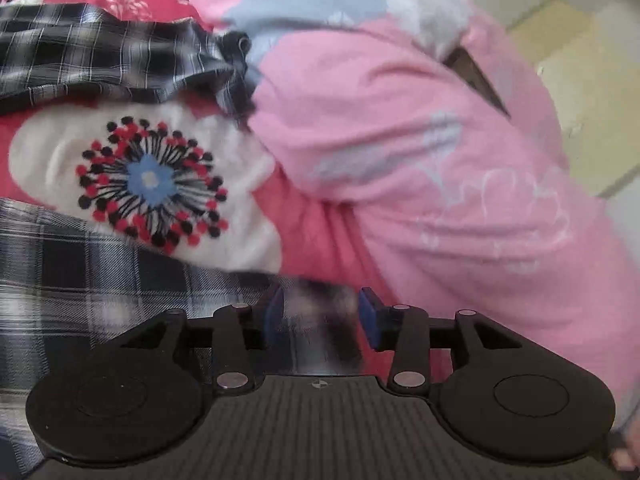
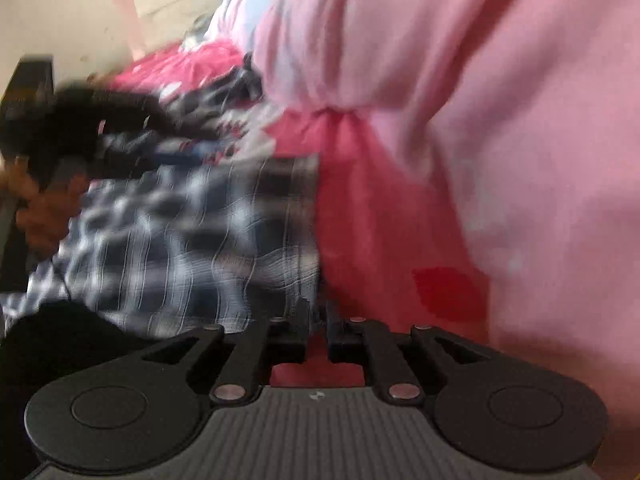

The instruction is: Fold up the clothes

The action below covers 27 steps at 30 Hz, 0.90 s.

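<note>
Our left gripper has its blue-padded fingers parted, with a blurred bunch of the black-and-white plaid woven shirt sitting in the gap; whether the pads are pressing on that cloth or only straddling it, we cannot tell through the blur. Our right gripper has its black fingers drawn close together, a narrow slot between them, right at the plaid shirt's straight edge; something dark seems to run up through the slot, but we cannot say whether cloth is pinched there.

Outward from the fingers, the shirt spreads to the left in both wrist views over the red bedsheet with big white flower prints. A second stretch of the same plaid lies further back, rumpled, with a dark cuff or collar end beside the bulging pink quilt with grey-blue and white patches. That quilt crowds the right side of both views. In the right wrist view a hand on the other gripper shows at the far left, over the plaid.

We judge that we are mid-fold, both grippers working along one edge of the shirt, and the smear in both views suggests motion. Whatever comes next calls for a sure grip on both corners, an even lift to keep the edge straight, and clearance from the quilt
</note>
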Available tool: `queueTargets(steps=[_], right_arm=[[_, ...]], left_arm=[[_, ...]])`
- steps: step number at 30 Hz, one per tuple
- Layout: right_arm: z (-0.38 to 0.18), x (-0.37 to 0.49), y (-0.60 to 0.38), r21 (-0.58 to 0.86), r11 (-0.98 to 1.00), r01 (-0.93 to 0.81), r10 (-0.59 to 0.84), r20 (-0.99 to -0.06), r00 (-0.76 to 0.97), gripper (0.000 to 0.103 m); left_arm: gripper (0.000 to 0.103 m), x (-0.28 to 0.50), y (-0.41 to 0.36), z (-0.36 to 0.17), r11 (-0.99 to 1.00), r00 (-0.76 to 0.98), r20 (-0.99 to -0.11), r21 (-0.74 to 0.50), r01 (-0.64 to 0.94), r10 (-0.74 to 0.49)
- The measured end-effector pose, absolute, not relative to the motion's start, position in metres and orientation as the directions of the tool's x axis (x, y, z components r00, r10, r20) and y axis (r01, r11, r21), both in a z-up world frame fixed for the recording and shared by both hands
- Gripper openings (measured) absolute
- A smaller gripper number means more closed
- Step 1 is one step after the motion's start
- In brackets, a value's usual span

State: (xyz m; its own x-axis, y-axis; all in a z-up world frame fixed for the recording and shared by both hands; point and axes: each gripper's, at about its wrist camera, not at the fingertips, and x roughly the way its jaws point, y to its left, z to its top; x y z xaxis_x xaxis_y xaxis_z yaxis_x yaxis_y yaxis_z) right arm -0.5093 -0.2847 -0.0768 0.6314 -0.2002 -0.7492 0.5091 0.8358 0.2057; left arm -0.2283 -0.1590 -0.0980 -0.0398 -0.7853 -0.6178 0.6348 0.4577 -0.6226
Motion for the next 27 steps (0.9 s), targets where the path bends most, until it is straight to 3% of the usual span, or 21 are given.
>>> queueTargets(steps=[3, 8, 16, 17, 20, 22, 24, 27], right_arm=[[-0.057, -0.505, -0.295, 0.228, 0.838, 0.496, -0.231, -0.675, 0.701, 0.045], [-0.063, -0.442, -0.316, 0.216, 0.870, 0.444, -0.199, -0.671, 0.715, 0.048], [-0.114, -0.377, -0.360, 0.271, 0.797, 0.541, -0.187, -0.739, 0.647, 0.047], [-0.121, -0.374, -0.364, 0.290, 0.785, 0.547, -0.167, -0.752, 0.638, 0.041], [-0.122, -0.373, -0.359, 0.276, 0.805, 0.526, -0.157, -0.755, 0.637, 0.010], [-0.114, -0.376, -0.351, 0.245, 0.833, 0.496, -0.172, -0.738, 0.653, 0.008], [-0.089, -0.390, -0.332, 0.171, 0.888, 0.426, -0.217, -0.662, 0.718, 0.008], [-0.055, -0.413, -0.285, 0.014, 0.980, 0.200, -0.162, -0.529, 0.833, 0.008]], left_arm=[[0.041, -0.232, -0.149, -0.098, 0.468, -0.009, -0.637, -0.576, 0.670, -0.771], [0.041, -0.228, -0.126, -0.103, 0.502, 0.050, -0.643, -0.543, 0.673, -0.764], [0.040, -0.225, -0.098, -0.112, 0.499, 0.078, -0.631, -0.524, 0.690, -0.771], [0.040, -0.225, -0.097, -0.114, 0.496, 0.077, -0.632, -0.521, 0.694, -0.772], [0.040, -0.226, -0.093, -0.118, 0.499, 0.084, -0.635, -0.511, 0.700, -0.768], [0.040, -0.225, -0.090, -0.120, 0.509, 0.096, -0.637, -0.507, 0.695, -0.765], [0.040, -0.224, -0.086, -0.121, 0.520, 0.109, -0.638, -0.503, 0.690, -0.762], [0.040, -0.223, -0.082, -0.124, 0.536, 0.127, -0.641, -0.498, 0.682, -0.757]])
